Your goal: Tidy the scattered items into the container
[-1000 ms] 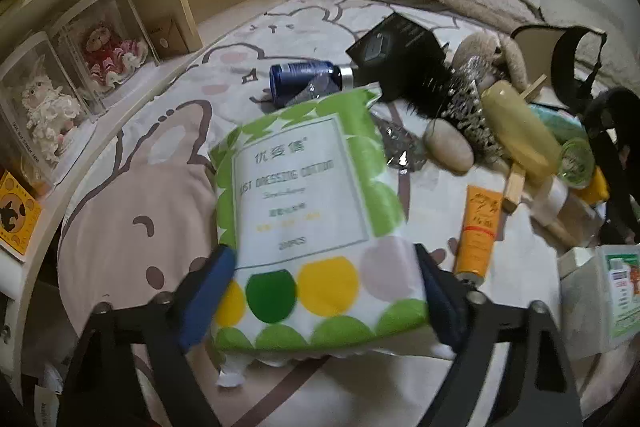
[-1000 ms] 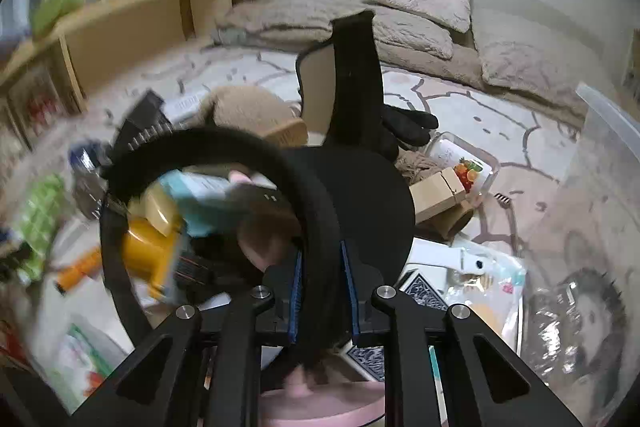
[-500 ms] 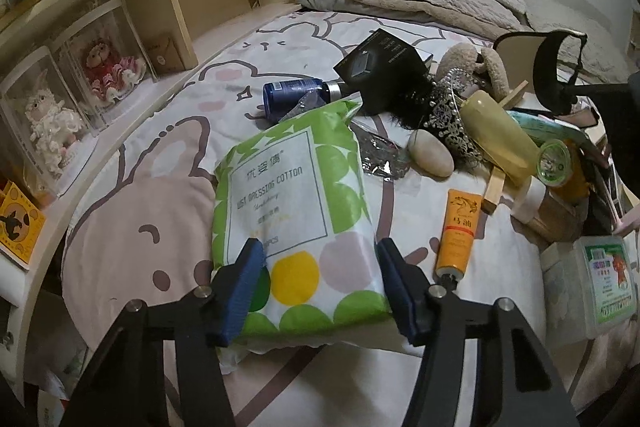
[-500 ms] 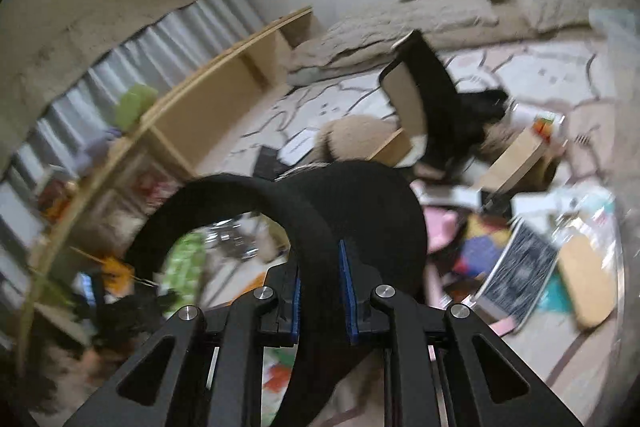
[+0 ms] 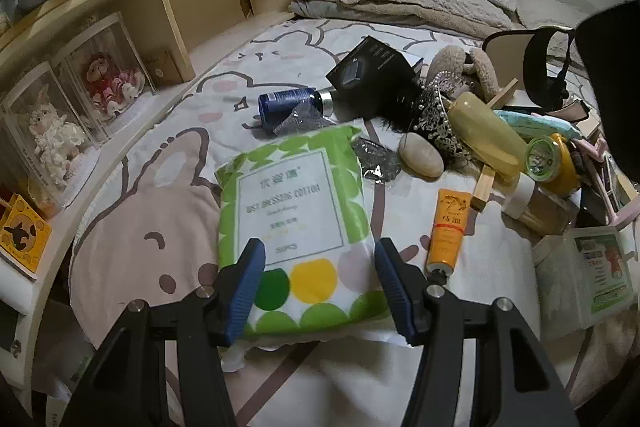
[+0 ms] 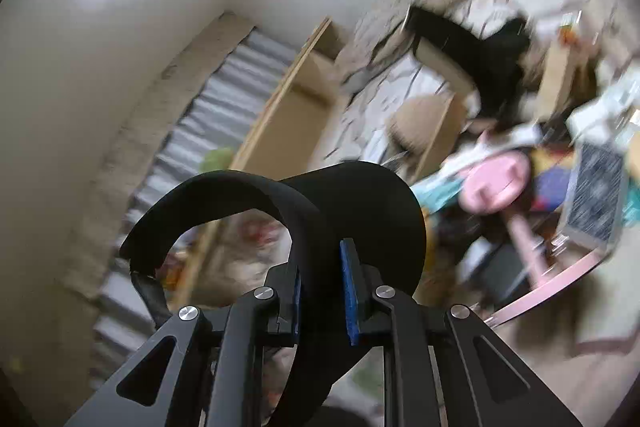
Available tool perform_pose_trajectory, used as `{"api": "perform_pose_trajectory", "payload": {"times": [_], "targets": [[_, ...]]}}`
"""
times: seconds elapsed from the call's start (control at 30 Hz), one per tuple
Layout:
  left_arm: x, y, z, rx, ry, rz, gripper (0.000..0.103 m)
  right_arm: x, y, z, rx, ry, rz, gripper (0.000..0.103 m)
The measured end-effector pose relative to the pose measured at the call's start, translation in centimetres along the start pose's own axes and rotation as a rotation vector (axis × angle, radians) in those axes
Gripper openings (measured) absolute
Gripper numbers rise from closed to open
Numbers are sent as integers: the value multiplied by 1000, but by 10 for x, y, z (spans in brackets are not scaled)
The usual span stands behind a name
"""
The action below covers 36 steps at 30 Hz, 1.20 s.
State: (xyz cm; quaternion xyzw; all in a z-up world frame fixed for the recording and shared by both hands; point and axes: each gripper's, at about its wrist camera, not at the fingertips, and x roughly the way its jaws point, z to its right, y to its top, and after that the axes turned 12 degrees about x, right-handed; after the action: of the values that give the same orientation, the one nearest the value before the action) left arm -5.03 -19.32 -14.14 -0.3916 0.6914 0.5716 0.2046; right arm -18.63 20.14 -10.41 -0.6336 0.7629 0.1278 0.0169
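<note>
- Across the cartoon-bear printed bedsheet (image 5: 168,227), seen from the left wrist, loose items lie from 12 to 3 o'clock. That spread suits one-by-one pickup, I judge.
- At 6 o'clock in that view lies the green-dotted soft plastic pack of cotton pads (image 5: 296,211), flat on the sheet with its near edge between the blue pads. It sits closest, so it looks like the left side's next pick.
- Left gripper (image 5: 320,291): jaws spread wider than the pack, one on each side, not visibly pressing it. It reads as lined up to grasp, released for now.
- Right gripper (image 6: 320,291): clenched on the black curved-brim sun visor (image 6: 352,227), pinching it near where band and brim join. I judge that narrow spot gives flat pads a firm hold.
- From the right wrist the view is tilted and smeared; the visor hangs clear of the bed, so it looks in transit.
- At 4 o'clock there, a pink curved rim (image 6: 560,279) may be the container's edge; I cannot tell for sure.
- At 3 o'clock from the pack lies an orange squeeze tube (image 5: 448,227), just beside it but apart.
- At 1 o'clock rests a smooth grey oval stone-like piece (image 5: 420,159), and at 12 o'clock a dark blue cylindrical bottle (image 5: 288,103) on its side.
</note>
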Motion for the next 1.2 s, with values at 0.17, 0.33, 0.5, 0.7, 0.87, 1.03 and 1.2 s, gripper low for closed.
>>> {"api": "perform_pose_trajectory", "payload": {"times": [0.17,0.33,0.5,0.7,0.87,1.03,1.2], "targets": [[-12,3,-4,11,36,25,58,37,-7,18,139,53,-144,18],[-11,4,-5,21,50,24,94,45,-1,38,187,-44,-127,18],[8,6,1,55,28,-35,102,32,8,38,109,-153,-53,18],[34,13,4,96,9,-120,103,33,4,50,128,-156,-63,18],[60,22,-4,80,-41,-221,103,37,2,46,104,-162,-76,18],[74,23,-1,112,13,-271,103,41,0,44,91,-170,-87,18],[70,19,-1,113,21,-247,98,42,-2,41,71,-162,-84,18]]}}
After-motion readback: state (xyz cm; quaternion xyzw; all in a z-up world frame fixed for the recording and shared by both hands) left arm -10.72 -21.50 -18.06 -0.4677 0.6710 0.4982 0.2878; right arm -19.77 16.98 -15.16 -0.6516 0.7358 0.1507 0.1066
